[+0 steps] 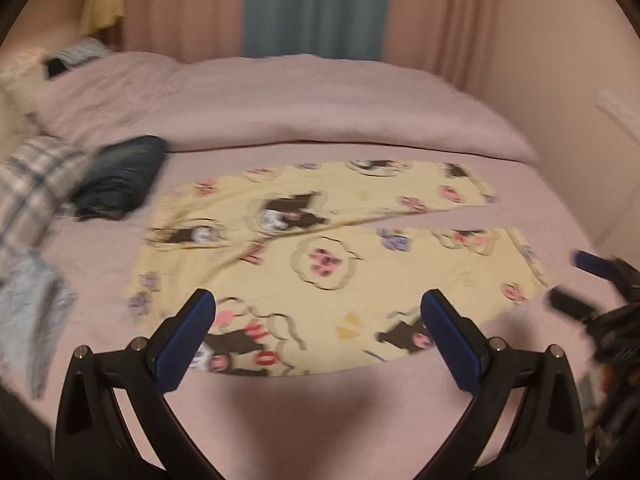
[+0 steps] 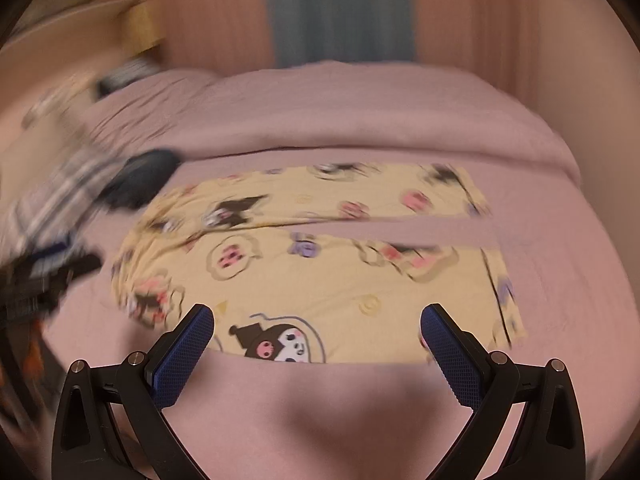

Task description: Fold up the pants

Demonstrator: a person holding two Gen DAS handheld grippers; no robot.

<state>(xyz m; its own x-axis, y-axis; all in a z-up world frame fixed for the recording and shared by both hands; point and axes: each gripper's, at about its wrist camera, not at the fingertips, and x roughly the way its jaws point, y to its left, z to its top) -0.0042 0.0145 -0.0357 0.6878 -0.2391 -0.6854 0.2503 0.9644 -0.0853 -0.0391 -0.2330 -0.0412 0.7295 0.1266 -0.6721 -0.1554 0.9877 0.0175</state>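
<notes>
Lying flat and unfolded on the pink bed cover, the yellow cartoon-print pants have their waistband toward the left and both legs running to the right, the two legs parted by a narrow strip of bare cover. The left gripper hovers above the near edge of the pants with its blue-padded fingers spread wide and nothing between them, and the right gripper hangs likewise over the near leg, jaws wide and empty. A folded dark garment sits just beside the waistband's far corner, next to plaid cloth, with pink and blue curtains behind the bed.
</notes>
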